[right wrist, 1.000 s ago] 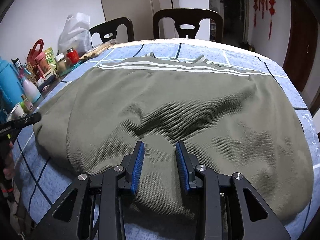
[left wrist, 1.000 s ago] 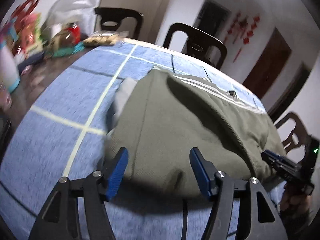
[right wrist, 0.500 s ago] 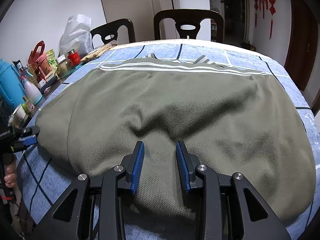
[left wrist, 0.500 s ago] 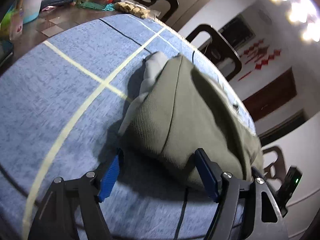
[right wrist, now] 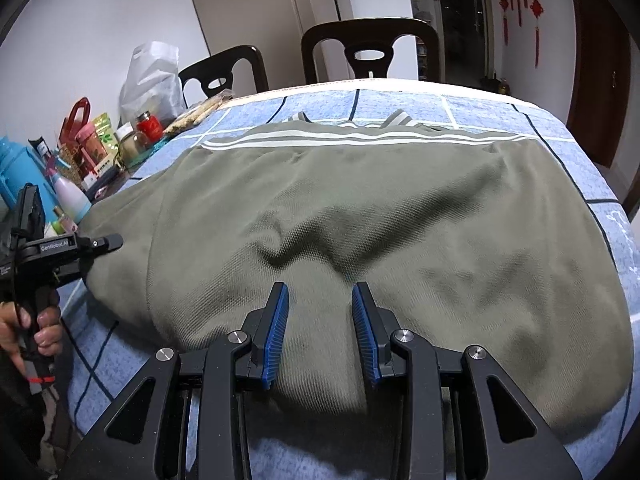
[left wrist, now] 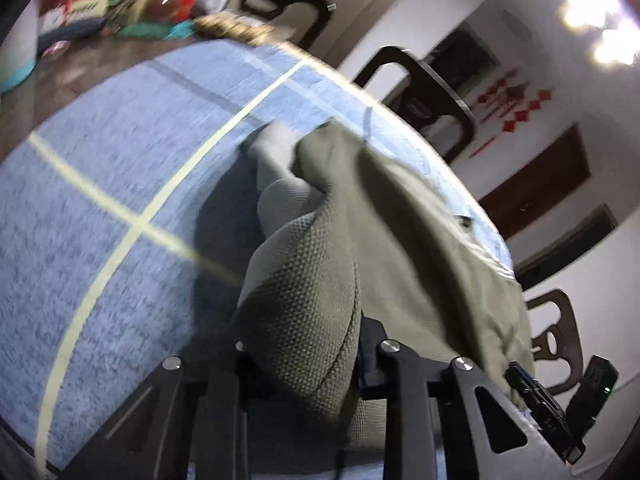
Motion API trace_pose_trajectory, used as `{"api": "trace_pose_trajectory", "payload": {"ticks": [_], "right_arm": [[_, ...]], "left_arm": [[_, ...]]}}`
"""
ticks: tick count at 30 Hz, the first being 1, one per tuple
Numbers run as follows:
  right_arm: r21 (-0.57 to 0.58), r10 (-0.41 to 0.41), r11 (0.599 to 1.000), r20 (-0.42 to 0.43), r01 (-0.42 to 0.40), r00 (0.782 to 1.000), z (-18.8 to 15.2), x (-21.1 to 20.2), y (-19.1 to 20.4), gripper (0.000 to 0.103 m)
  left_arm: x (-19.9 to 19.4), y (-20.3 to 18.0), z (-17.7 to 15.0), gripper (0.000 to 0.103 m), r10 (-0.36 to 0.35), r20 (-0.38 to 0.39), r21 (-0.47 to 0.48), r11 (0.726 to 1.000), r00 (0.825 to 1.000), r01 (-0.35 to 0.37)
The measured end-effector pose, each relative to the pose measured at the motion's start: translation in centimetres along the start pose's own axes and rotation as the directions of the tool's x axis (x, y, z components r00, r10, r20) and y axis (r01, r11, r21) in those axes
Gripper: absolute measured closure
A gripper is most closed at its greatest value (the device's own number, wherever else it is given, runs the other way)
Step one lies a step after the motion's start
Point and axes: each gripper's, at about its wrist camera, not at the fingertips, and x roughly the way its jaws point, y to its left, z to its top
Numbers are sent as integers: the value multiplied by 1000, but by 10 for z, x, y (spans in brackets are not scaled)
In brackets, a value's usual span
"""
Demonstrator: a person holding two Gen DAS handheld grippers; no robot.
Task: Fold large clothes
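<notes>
An olive-green knit garment (right wrist: 400, 208) with white stripes along its far edge lies spread on the blue checked tablecloth (right wrist: 472, 104). My right gripper (right wrist: 320, 320) sits at the near hem with a ridge of cloth pinched between its blue pads. The left gripper (left wrist: 304, 340) is at the garment's left corner (left wrist: 304, 280). Its jaws are closing, and a bunched fold of cloth fills the gap and hides the pads. The right wrist view shows that left gripper (right wrist: 108, 243) in a person's hand (right wrist: 44, 332), its tip at the garment's left edge.
Bottles, jars and a white bag (right wrist: 152, 76) crowd the table's left side. Dark chairs (right wrist: 368, 48) stand behind the table, with another chair (left wrist: 560, 340) at the right. The other hand-held gripper (left wrist: 556, 412) shows at the lower right of the left wrist view.
The left gripper moved forward and down onto the garment's left corner, rolled, and its wide jaws closed around a bunch of cloth. The right gripper stayed where it was.
</notes>
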Motion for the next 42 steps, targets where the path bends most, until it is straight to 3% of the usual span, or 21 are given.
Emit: {"api": "trace_pose_trajectory", "payload": {"ticks": [5, 11, 15, 20, 22, 26, 29, 33, 36, 37, 38, 39, 42], "right_arm": [[54, -14, 998, 28, 12, 1000, -8, -23, -19, 69], [148, -58, 988, 70, 48, 996, -19, -50, -51, 69], [219, -104, 972, 83, 83, 991, -30, -67, -73, 69], [299, -161, 945, 78, 131, 984, -46, -86, -99, 69], [331, -179, 932, 73, 145, 981, -52, -92, -110, 69], [403, -193, 902, 60, 153, 979, -63, -101, -135, 69], [453, -168, 884, 71, 118, 983, -65, -105, -150, 69], [496, -96, 868, 120, 24, 988, -57, -109, -159, 64], [523, 12, 846, 186, -109, 983, -43, -107, -161, 45], [537, 49, 829, 208, -156, 977, -39, -106, -162, 44], [555, 96, 804, 232, -213, 968, -35, -103, -166, 44], [567, 137, 783, 246, -257, 960, -31, -100, -169, 43], [585, 225, 746, 229, -319, 947, -19, -83, -176, 43]], "left_arm": [[-25, -51, 24, 80, -130, 47, 112, 986, 990, 124], [-25, -161, 49, 82, -290, 32, 314, 911, 956, 266], [-1, -238, 42, 83, -373, -41, 415, 838, 927, 356], [60, -309, -13, 83, -388, -241, 482, 748, 890, 457], [90, -321, -47, 83, -359, -339, 487, 724, 870, 489], [133, -319, -105, 83, -279, -481, 485, 706, 831, 517], [125, -318, -122, 82, -247, -476, 560, 655, 844, 507], [88, -310, -110, 65, -303, -443, 585, 615, 844, 528], [50, -301, -98, 58, -397, -449, 557, 576, 801, 598], [36, -296, -94, 58, -421, -436, 558, 566, 795, 606], [27, -290, -85, 55, -438, -415, 564, 564, 797, 603], [19, -284, -78, 53, -441, -385, 572, 575, 811, 585], [19, -264, -49, 52, -397, -276, 587, 652, 875, 481]]}}
